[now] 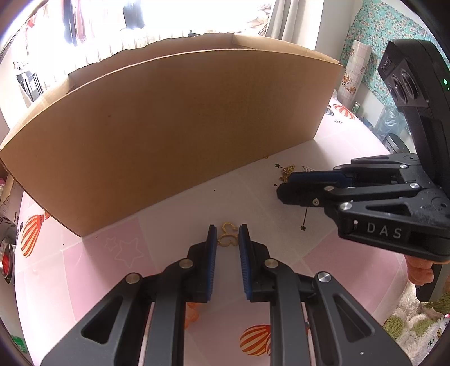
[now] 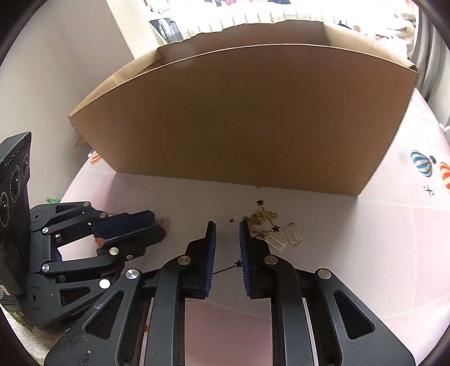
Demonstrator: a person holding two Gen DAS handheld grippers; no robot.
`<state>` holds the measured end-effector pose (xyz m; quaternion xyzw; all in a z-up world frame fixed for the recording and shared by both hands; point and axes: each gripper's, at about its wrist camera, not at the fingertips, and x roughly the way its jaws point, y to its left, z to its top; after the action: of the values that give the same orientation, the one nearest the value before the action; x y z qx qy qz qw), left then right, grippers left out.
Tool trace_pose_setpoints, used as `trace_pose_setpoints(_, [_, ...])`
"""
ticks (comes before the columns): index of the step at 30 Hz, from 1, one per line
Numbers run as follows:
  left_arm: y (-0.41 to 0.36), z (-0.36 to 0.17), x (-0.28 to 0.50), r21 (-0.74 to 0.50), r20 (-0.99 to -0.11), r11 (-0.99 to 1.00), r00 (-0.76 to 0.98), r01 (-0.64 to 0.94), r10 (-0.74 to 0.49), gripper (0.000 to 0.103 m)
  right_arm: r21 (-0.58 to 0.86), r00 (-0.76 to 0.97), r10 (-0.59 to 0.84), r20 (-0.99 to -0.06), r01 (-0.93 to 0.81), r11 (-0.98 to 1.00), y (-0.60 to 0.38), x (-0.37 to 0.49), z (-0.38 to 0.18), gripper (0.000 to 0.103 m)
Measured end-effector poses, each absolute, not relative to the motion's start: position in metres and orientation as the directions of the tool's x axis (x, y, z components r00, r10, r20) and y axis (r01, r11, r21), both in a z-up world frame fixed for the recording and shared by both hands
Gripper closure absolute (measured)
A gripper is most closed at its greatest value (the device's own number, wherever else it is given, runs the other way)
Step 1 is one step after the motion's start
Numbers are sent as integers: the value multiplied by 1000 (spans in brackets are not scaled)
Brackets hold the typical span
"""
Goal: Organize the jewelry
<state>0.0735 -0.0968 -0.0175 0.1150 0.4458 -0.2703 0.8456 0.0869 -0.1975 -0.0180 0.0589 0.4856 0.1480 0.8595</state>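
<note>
Pink balloon-print tabletop [image 1: 84, 261]; perhaps curtained window [image 1: 284, 19] behind.

A big cardboard box [image 1: 174, 135] stands open on the pink counter [image 1: 174, 214], balloon prints [image 1: 32, 235] scattered around it.

My left wrist camera looks steeply down along my left fingers at the pink table [image 1: 281, 253], close up; my right wrist camera does likewise from the right. Both views share the cardboard box [image 1: 168, 135] wall ahead and the scattered jewelry [image 2: 263, 222].
</note>
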Motion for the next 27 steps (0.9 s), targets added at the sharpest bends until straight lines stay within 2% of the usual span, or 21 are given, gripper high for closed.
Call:
trace_pose_setpoints(3, [-96, -18, 73, -47, -816, 827, 457, 560, -355, 88, 273, 475, 337, -813, -200, 941, -198, 87, -17, 87])
trace_pose_setpoints(12, [-96, -17, 74, -49, -815, 828, 456, 559, -356, 87, 227, 509, 274, -816, -152, 962, -208, 90, -15, 85])
trace_pose_setpoints(23, [-96, -17, 74, -49, -815, 827, 456, 560, -357, 87, 268, 452, 359, -817, -253, 930, -209, 88, -11, 85])
trace_pose_setpoints(27, [-96, -17, 73, -50, -815, 827, 456, 560, -359, 87, 247, 459, 345, -819, -262, 933, -209, 83, -8, 85])
